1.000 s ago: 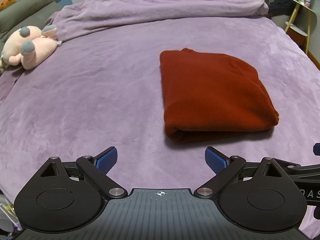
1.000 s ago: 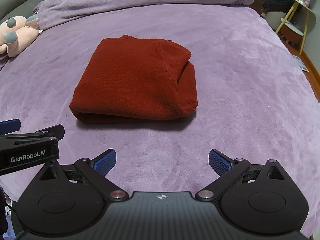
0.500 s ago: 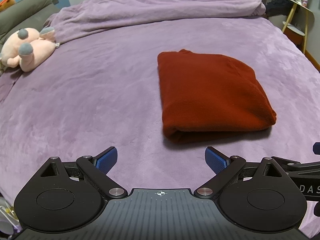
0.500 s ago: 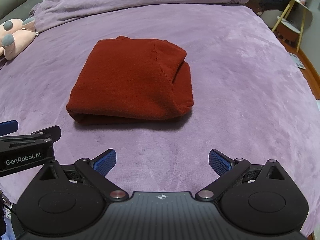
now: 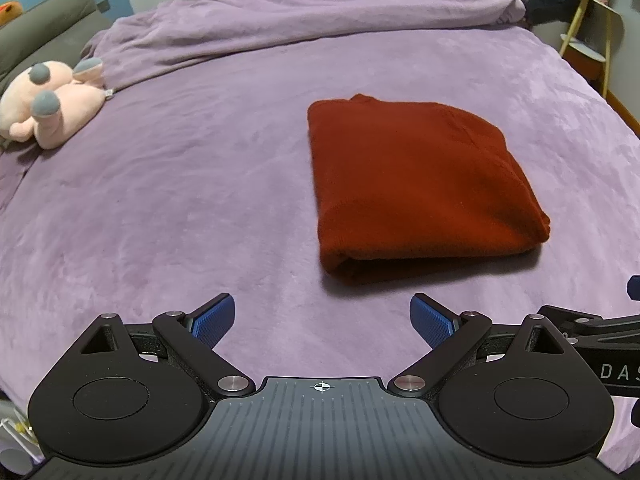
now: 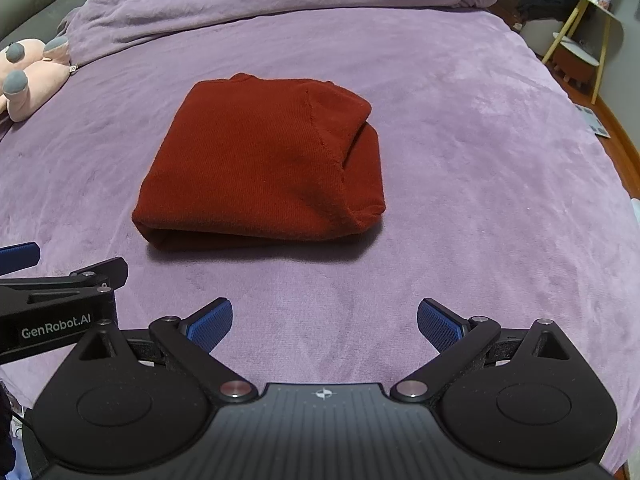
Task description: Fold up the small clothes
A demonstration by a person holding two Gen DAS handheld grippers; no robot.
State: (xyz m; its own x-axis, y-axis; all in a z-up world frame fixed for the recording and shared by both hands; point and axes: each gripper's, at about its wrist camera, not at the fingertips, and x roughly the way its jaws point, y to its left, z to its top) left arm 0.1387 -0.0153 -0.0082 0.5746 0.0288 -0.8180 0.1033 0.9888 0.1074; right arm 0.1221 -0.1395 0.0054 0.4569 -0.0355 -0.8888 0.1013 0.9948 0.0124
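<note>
A dark red sweater lies folded into a compact rectangle on the purple bed cover; it also shows in the right wrist view, with a tucked fold at its right side. My left gripper is open and empty, above the bed short of the sweater's near edge. My right gripper is open and empty, also short of the sweater's near edge. The left gripper's body shows at the left of the right wrist view.
A pink plush toy lies at the far left of the bed. A bunched purple duvet runs along the far side. A small yellow-legged side table stands past the bed's right edge.
Both grippers have drawn back a little from the sweater, which now sits slightly farther up in both views. The sweater has not moved. Both stay open.
</note>
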